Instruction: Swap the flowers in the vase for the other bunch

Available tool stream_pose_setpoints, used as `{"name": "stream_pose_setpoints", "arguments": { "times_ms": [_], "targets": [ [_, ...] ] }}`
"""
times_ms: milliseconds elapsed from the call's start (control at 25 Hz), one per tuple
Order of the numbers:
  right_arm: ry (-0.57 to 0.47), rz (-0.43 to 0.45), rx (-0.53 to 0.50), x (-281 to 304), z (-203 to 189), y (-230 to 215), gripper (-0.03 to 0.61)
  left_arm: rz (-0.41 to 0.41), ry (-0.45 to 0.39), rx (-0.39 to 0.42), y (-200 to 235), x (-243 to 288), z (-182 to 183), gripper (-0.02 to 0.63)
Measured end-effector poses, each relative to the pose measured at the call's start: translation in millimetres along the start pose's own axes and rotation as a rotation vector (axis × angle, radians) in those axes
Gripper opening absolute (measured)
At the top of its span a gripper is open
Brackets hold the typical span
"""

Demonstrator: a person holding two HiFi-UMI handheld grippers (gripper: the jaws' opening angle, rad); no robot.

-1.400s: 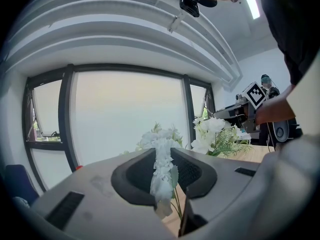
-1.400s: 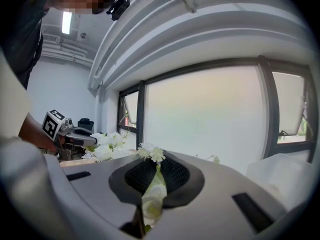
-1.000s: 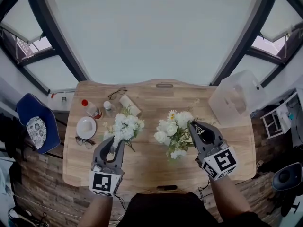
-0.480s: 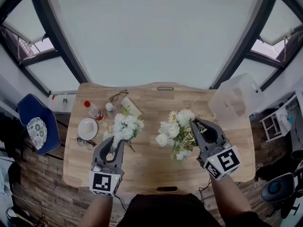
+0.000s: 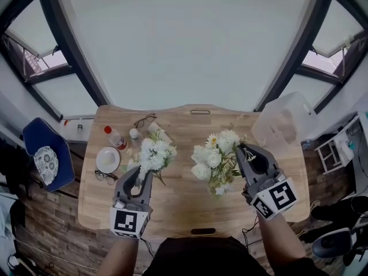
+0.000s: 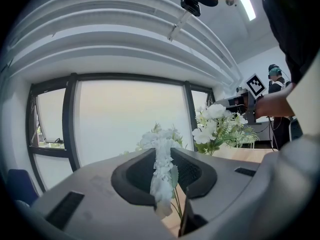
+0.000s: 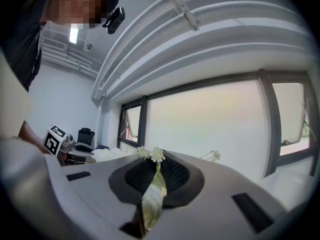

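White bunch (image 5: pixel 154 154) clamped inside left claw (image 5: pixel 141 176).

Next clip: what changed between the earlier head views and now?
The right gripper, shut on the mixed white-and-green flower bunch, has lifted it a little, toward the camera. Nothing was taken hold of or let go. The left gripper stayed put, shut on the all-white flower bunch. The round white plate on the wooden table did not move.
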State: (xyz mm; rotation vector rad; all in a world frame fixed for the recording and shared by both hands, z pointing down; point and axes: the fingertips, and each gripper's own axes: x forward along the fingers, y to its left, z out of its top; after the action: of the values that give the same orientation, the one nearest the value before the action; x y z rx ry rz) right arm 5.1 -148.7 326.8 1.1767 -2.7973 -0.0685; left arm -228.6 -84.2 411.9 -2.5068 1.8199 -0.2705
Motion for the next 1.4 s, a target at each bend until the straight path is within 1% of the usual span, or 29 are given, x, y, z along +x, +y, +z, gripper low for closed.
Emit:
{"name": "stream_pose_setpoints", "arguments": {
  "times_ms": [200,480,640,840,1040,1160,1400],
  "targets": [
    [-0.034,-0.013,-0.007,-7.9,17.0,-2.9,0.043,0.000,-0.035,-0.022,-3.3,-0.1,17.7,0.086],
    [-0.075,-0.030,-0.006,-22.6,35.0,-7.9,0.043,-0.007,-0.037,0.015,-6.6,-0.7,24.4,0.086],
    [-0.101,-0.042,0.009,-32.6,45.3,-13.2,0.043,-0.013,-0.055,0.027,-9.7,1.8,32.8,0.086],
    [-0.151,-0.049,0.052,-50.5,63.9,-18.1,0.043,-0.015,-0.112,0.017,-14.0,4.5,53.4,0.086],
    [-0.194,-0.067,0.056,-69.5,81.1,-26.1,0.043,-0.024,-0.158,0.017,-21.0,6.6,77.3,0.086],
    [-0.204,-0.089,0.069,-76.2,82.4,-33.1,0.043,-0.036,-0.175,0.015,-24.0,6.5,88.3,0.086],
    [-0.203,-0.128,0.090,-91.4,70.9,-44.4,0.044,-0.056,-0.191,0.038,-31.1,8.5,102.4,0.086]
  ]
}}
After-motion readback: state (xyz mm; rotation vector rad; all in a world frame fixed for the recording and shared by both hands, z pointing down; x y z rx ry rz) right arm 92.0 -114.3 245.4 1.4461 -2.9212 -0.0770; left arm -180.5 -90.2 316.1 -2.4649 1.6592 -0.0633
